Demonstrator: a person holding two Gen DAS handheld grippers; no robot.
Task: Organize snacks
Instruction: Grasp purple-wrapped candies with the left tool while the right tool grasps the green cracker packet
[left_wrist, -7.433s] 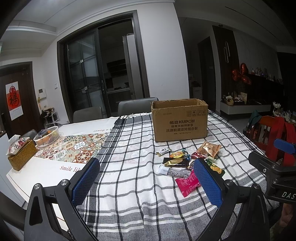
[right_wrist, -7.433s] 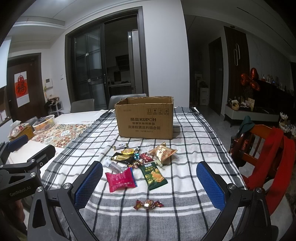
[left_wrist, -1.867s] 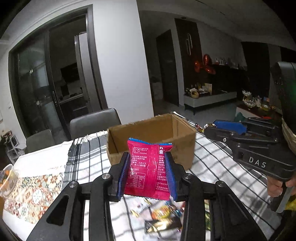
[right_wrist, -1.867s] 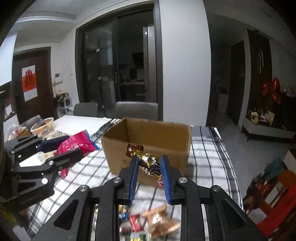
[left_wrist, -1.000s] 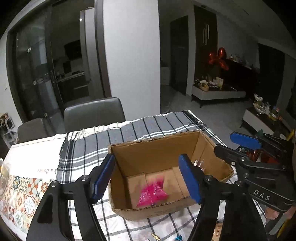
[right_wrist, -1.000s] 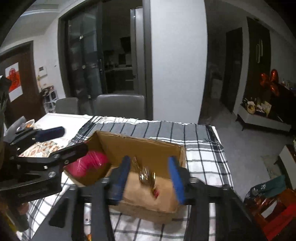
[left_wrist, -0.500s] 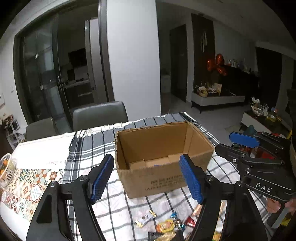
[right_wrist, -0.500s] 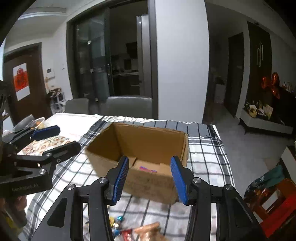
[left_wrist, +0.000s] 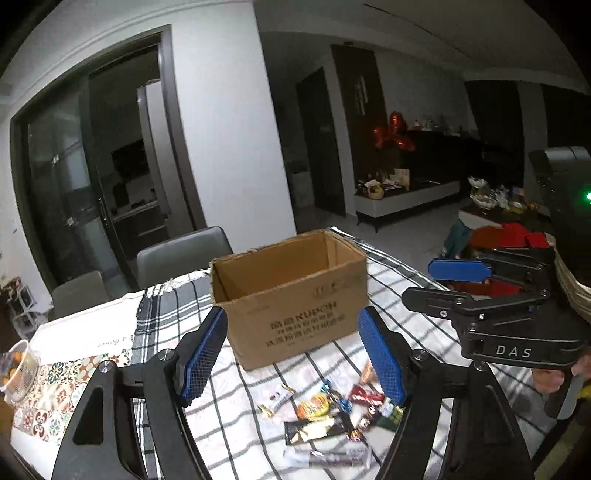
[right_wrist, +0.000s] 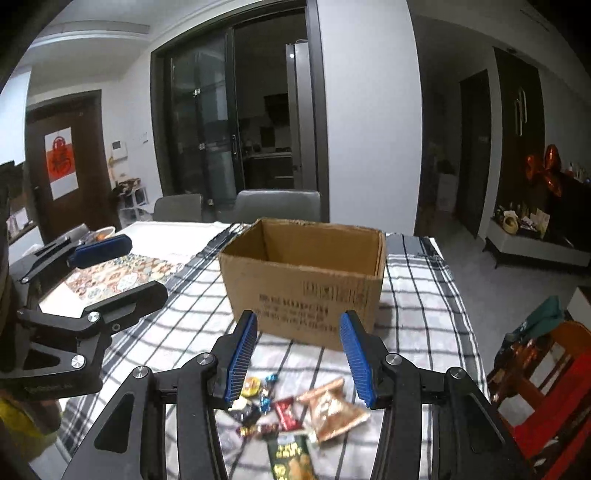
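An open cardboard box (left_wrist: 291, 295) stands on the checked tablecloth; it also shows in the right wrist view (right_wrist: 306, 280). Its inside floor is hidden from both views. Several wrapped snacks (left_wrist: 328, 417) lie on the cloth in front of it, among them a tan bag (right_wrist: 330, 408) and a green bag (right_wrist: 290, 458). My left gripper (left_wrist: 293, 358) is open and empty, held above the snacks before the box. My right gripper (right_wrist: 299, 360) is open and empty, also above the snacks. Each gripper shows at the edge of the other's view.
Grey chairs (left_wrist: 184, 254) stand behind the table. A patterned runner (right_wrist: 122, 275) and a bowl of sweets (left_wrist: 14, 363) lie at the left. A wooden chair with red cloth (right_wrist: 546, 384) stands at the right of the table.
Both grippers dropped their snacks, the pink packet and the gold candy, into the box about a second ago, then drew back and lower toward the snack pile. Both stay open.
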